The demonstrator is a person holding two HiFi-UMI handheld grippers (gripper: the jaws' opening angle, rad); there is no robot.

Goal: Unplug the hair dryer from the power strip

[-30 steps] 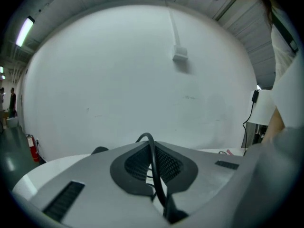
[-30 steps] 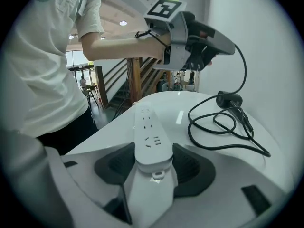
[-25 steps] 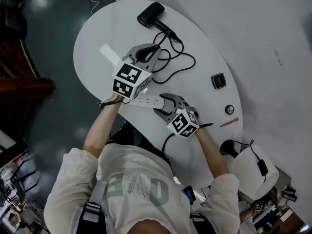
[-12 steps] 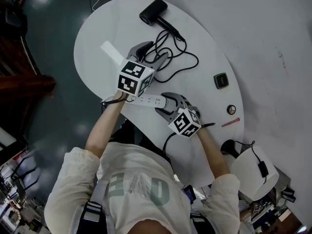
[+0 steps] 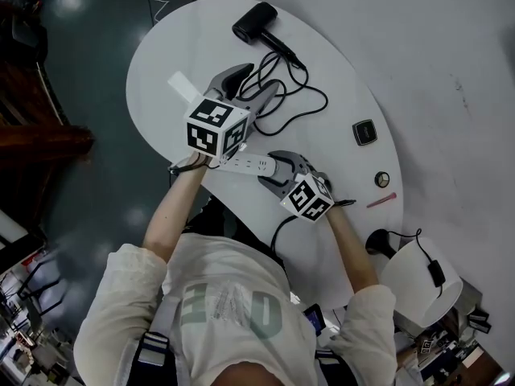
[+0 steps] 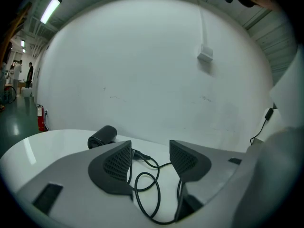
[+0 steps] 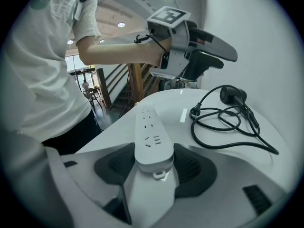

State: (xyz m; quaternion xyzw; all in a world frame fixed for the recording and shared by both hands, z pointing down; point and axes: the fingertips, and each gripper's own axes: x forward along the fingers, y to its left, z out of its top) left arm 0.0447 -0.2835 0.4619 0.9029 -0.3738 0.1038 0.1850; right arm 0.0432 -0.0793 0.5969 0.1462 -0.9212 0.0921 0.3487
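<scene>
A black hair dryer (image 5: 254,21) lies at the far end of the white table (image 5: 161,55), and its cord (image 5: 302,103) runs back in loose loops. The cord's plug (image 7: 194,112) lies free on the tabletop, out of the strip. My left gripper (image 5: 251,83) hovers over the loops, open with nothing between its pads. In the left gripper view the left gripper (image 6: 150,148) frames the cord (image 6: 147,194) and the dryer (image 6: 102,137) beyond. My right gripper (image 7: 153,151) is shut on the near end of the white power strip (image 7: 148,127), whose sockets are bare.
A white label strip (image 5: 183,87) lies left of the left gripper. A small dark square device (image 5: 362,133), a round knob-like item (image 5: 381,179) and a pink pen (image 5: 378,202) sit at the table's right side. The table edge runs close behind the strip.
The left gripper's jaws have gone from shut to wide open and the plug now lies loose on the table. The right gripper and the power strip have stayed put.
</scene>
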